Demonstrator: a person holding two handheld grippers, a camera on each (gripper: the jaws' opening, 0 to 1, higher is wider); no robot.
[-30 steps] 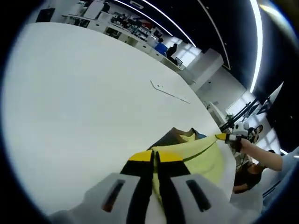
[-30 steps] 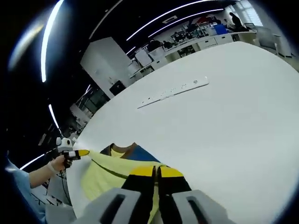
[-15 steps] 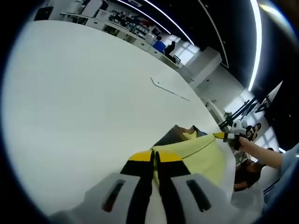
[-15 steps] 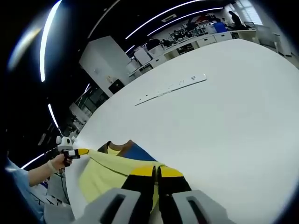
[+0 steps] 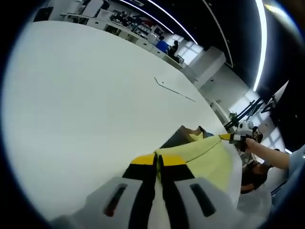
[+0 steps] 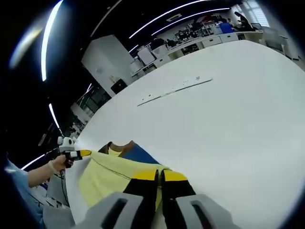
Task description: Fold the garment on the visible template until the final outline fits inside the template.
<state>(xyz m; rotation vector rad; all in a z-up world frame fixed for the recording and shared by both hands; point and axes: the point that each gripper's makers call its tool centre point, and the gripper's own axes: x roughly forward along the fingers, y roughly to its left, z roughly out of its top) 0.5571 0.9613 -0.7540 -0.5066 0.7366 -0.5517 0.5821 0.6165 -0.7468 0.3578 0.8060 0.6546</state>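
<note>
Holding garment stretched between both grippers

Left hand-held gripper (image 5: 158, 160) and right hand-held gripper (image 6: 159, 175) each clamp a yellow garment (image 5: 205, 160) edge, jaws closed. Cloth spans the white counter (image 5: 86, 95) at 5 o'clock; template marker (image 6: 174, 90) lies beyond, 12 o'clock.

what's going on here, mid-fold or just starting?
Mid-fold, it looks like. A person holds a yellow garment stretched between two handheld grippers over a white table. The left gripper and right gripper are each shut on an edge of the fabric, lifted with a brown and blue part beneath. No template outline is clearly visible.
</note>
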